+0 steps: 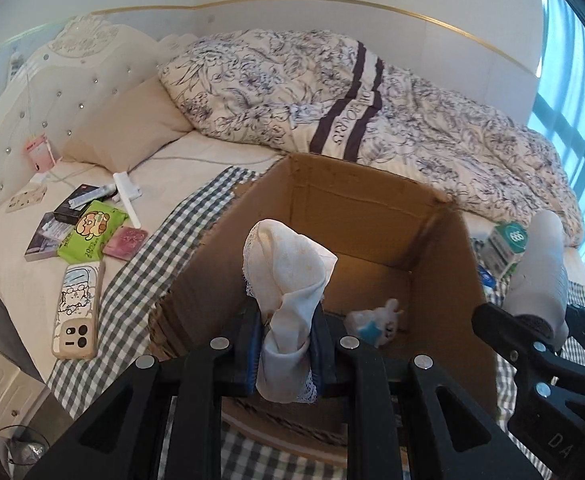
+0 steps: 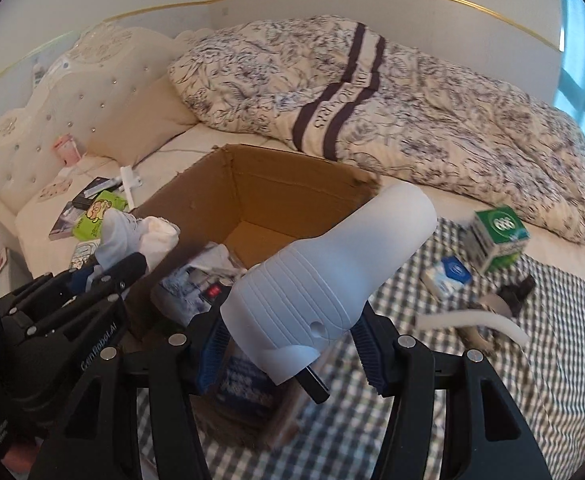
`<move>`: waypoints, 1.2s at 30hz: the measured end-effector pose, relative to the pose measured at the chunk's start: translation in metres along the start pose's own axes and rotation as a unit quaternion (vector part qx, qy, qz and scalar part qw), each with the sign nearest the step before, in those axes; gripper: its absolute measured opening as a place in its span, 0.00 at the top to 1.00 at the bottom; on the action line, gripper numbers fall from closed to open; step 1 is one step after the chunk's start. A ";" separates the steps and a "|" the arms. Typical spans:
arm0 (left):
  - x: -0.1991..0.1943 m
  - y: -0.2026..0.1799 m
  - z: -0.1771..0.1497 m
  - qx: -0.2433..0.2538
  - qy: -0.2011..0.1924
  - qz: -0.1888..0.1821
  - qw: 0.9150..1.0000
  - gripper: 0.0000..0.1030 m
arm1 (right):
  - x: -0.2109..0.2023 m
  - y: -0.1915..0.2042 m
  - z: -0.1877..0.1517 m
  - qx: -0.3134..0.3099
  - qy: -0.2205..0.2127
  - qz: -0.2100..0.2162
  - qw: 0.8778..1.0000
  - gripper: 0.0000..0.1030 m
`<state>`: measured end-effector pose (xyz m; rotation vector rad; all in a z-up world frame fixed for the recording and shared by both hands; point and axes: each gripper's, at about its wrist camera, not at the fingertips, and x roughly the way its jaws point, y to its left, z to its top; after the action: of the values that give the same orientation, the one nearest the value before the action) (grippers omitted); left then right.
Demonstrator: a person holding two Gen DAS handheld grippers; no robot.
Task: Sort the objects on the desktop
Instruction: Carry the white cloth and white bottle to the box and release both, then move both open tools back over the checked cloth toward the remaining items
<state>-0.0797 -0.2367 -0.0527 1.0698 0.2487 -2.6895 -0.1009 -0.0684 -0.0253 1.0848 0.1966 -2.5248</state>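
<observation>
In the lower centre of the left wrist view, our left tool (image 1: pixel 284 354) was clamped on a crumpled white lace-edged cloth (image 1: pixel 286 276), pinched near its lower end so the bundle stood up from the pads. Its long axis ran from the bottom of the frame toward the middle, free end pointing up over the near rim of the open brown cardboard box (image 1: pixel 372 216). We judged it was held there, above the opening, so that letting go would drop it inside.

In the lower centre of the right wrist view, our right tool (image 2: pixel 292 344) gripped a white ribbed plastic appliance with a wide round nozzle (image 2: pixel 332 268) by its thicker rear end. Its long axis slanted from lower left to upper right, the nozzle pointing toward the far right corner of the box. A white cord (image 2: pixel 476 320) trailed from behind it across the grey-and-white checked cloth (image 2: pixel 552 360) at the right. We could not tell whether it was bound for the box.

Further in, a small white plush toy with a blue star (image 1: pixel 376 322) lay on the box floor. Beyond, at the right, a green-and-white carton (image 2: pixel 500 232) and a small blue-and-white packet (image 2: pixel 448 276) sat on the checked cloth. At the left, a phone in a cartoon case (image 1: pixel 77 312) and a green wet-wipes pack (image 1: pixel 90 232) lay on the bed, still unsorted.
</observation>
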 end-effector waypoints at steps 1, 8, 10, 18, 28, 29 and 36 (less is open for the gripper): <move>0.004 0.002 0.001 -0.001 0.002 0.001 1.000 0.81 | 0.005 0.002 0.002 -0.002 0.002 0.002 1.000 0.46; 0.031 0.009 -0.004 -0.012 0.025 0.008 1.000 0.81 | 0.035 0.007 0.003 -0.007 0.011 0.027 1.000 0.45; 0.032 0.007 -0.005 -0.005 0.018 0.016 1.000 0.81 | 0.041 0.007 0.002 -0.006 0.016 0.031 0.999 0.45; 0.028 0.012 0.000 -0.026 0.004 0.014 1.000 0.17 | 0.041 -0.002 0.003 0.015 0.010 0.038 0.999 0.29; 0.017 -0.002 -0.003 -0.025 0.014 0.008 1.000 0.10 | 0.009 -0.014 0.001 0.026 -0.021 0.003 0.999 0.15; 0.014 -0.004 -0.003 -0.024 0.013 0.007 1.000 0.10 | 0.004 -0.017 0.000 0.029 -0.023 0.001 0.999 0.15; -0.014 -0.021 -0.005 -0.020 -0.004 0.006 1.000 0.00 | -0.031 -0.054 -0.015 0.068 -0.034 -0.020 0.997 0.15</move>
<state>-0.0722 -0.2135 -0.0455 1.0448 0.2912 -2.6670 -0.0930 -0.0063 -0.0140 1.0525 0.0277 -2.6399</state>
